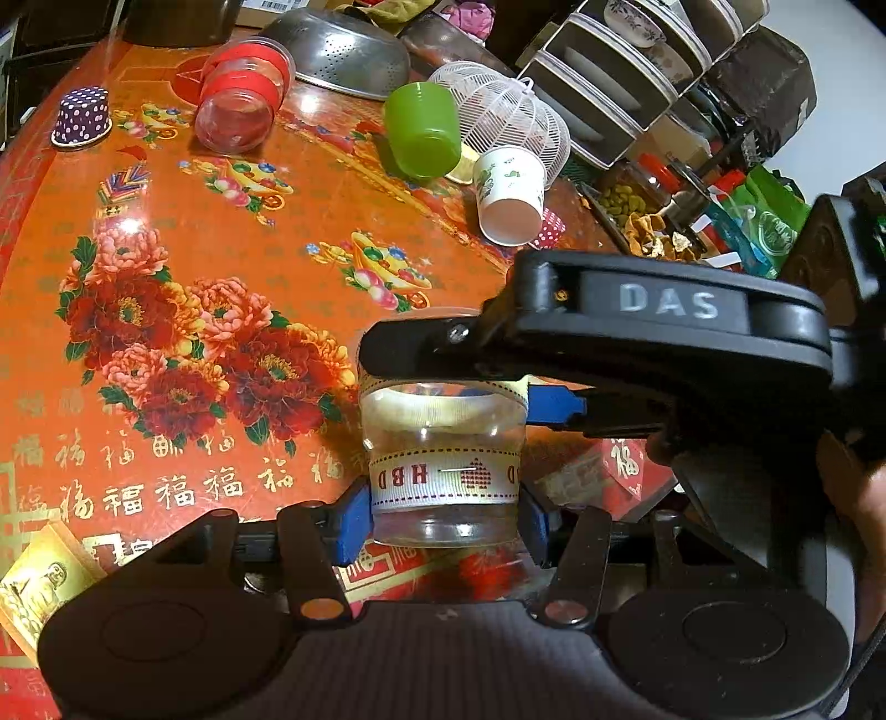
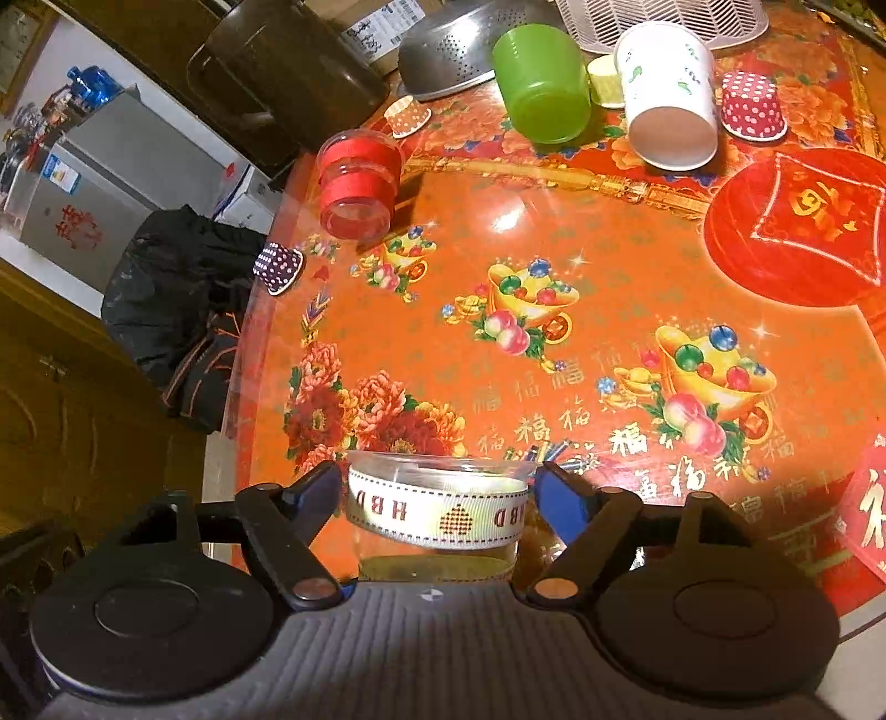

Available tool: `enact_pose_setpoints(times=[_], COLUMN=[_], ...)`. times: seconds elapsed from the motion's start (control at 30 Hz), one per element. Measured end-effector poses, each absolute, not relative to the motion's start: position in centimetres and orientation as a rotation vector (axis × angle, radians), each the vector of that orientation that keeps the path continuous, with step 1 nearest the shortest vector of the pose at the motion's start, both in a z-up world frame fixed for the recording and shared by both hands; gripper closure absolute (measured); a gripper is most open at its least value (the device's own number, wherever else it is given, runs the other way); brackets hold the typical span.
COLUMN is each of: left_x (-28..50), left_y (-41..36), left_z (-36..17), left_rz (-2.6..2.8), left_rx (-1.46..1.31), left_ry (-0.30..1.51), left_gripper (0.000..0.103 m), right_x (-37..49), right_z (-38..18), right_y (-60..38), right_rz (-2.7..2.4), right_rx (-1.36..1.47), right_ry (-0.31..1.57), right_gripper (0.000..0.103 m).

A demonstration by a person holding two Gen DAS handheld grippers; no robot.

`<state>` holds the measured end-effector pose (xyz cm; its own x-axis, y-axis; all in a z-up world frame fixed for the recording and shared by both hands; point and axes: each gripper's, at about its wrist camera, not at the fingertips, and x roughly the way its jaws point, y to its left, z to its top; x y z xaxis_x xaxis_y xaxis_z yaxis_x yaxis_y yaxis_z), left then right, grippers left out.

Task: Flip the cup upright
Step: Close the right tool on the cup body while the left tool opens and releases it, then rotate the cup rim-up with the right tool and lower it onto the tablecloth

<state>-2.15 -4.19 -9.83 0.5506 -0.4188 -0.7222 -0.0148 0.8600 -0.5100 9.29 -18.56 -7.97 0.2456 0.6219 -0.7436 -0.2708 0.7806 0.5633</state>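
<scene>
A clear plastic cup (image 1: 443, 476) with a white "HBD" ribbon band is held between both grippers above the orange table. My left gripper (image 1: 443, 520) is shut on its lower body, blue pads on each side. My right gripper (image 1: 470, 382) shows in the left wrist view, clamped on the cup's upper part. In the right wrist view the same cup (image 2: 437, 509) sits between the right gripper's (image 2: 437, 493) blue-padded fingers, its rim facing away.
Lying on their sides on the table: a clear cup with red bands (image 1: 241, 105), a green cup (image 1: 423, 130), a white paper cup (image 1: 509, 194). Small dotted cups (image 1: 82, 116), a metal colander (image 1: 343, 52) and a white wire basket (image 1: 509, 113) stand behind. The table edge (image 2: 243, 354) is left.
</scene>
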Motion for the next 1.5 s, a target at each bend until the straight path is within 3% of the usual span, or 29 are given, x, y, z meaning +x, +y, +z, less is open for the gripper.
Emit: enact_pose_setpoints(times=[0.5,0.57,0.63,0.67,0.97,1.2,1.33,1.5], left_x=[-2.1,-2.2,-2.5,-2.6,-5.9,-8.4,-8.8,-9.8], left_y=[-4.5,-4.7,-4.8,-4.8,-2.3,3.0,4.4,5.9], left_z=[-9.7,-9.6,-9.4,-9.4,-9.3,-8.0,-6.9,-6.3], left_rz=[-0.266,-0.269,-0.262,-0.261,-0.251,-0.221,-0.219,-0.244], left_rx=[-0.459,-0.436,-0.416,-0.412,-0.386,-0.52,-0.534,-0.605], left_ry=[0.965,0.965,0.953,0.945,0.916,0.765,0.656,0.488], left_gripper=[0.043,0.034,0.009,0.007,0.006,0.006,0.006,0.006], right_x=[9.3,9.3,9.3,9.3,9.4,9.5,8.2,3.3], right_z=[-8.1,-8.1,-8.2,-8.1,-8.1,-7.4,-4.6,-1.0], right_y=[-18.8,-18.8,-18.8,-18.9,-19.5,-19.6,-19.9,-20.7], right_rz=[0.666,0.664,0.665,0.665,0.668,0.687,0.667,0.628], right_rx=[0.351,0.348,0.351,0.352,0.373,0.384,0.318,0.155], right_ry=[1.183,1.184,1.185,1.184,1.187,1.161,0.975,0.511], right_gripper=[0.034,0.034,0.035,0.035,0.034,0.034,0.034,0.034])
